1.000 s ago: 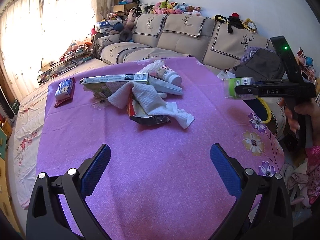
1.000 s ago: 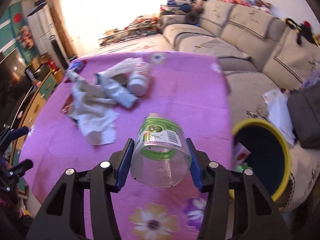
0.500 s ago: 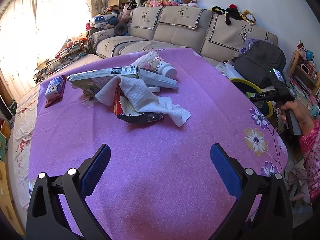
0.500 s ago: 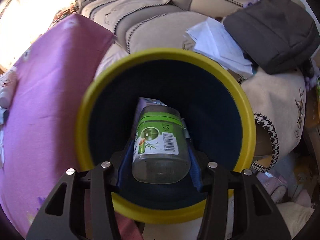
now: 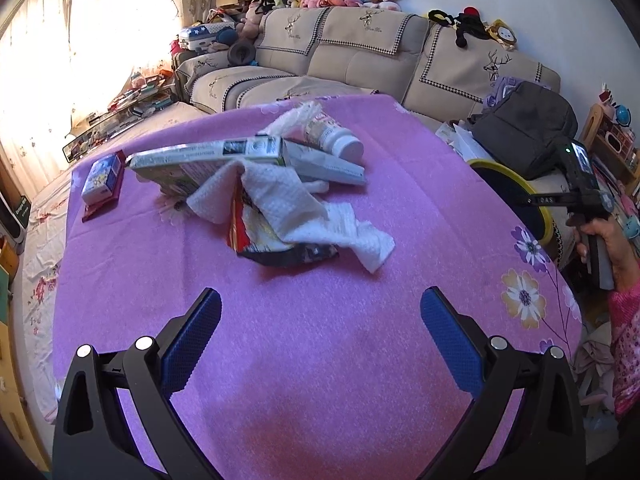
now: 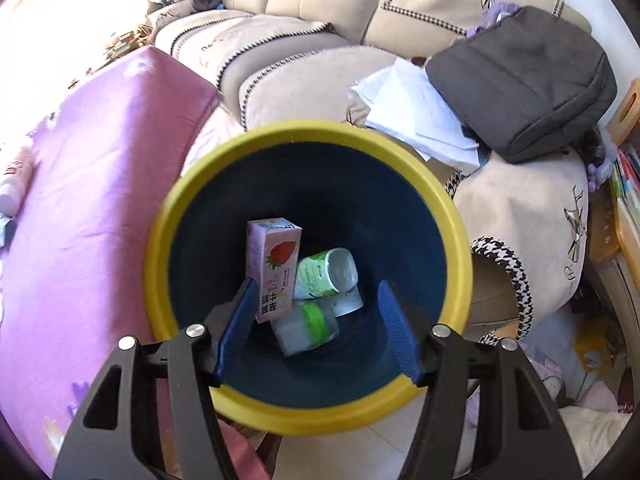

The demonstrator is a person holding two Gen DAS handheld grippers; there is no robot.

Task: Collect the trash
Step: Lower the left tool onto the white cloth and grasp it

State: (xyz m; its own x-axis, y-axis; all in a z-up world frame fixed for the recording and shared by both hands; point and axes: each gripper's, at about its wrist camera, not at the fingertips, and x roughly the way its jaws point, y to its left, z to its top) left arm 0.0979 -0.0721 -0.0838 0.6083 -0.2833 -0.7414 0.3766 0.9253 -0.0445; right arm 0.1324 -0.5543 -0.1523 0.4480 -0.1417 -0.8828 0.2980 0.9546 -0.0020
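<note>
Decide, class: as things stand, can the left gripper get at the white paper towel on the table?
Probably yes. The left gripper is open, and only bare purple tablecloth lies between it and the white paper towel, which lies on top of the pile.

Strong daylight pours through the curtained window (image 5: 60, 60) at upper left, blown out to white glare. The purple worktop (image 5: 320, 340) is evenly lit, with soft shadows under the litter. Fisheye bending curves every edge and the corners go black. The falling clear bottle (image 6: 306, 326) in the bin (image 6: 280, 132) is motion-blurred.
</note>
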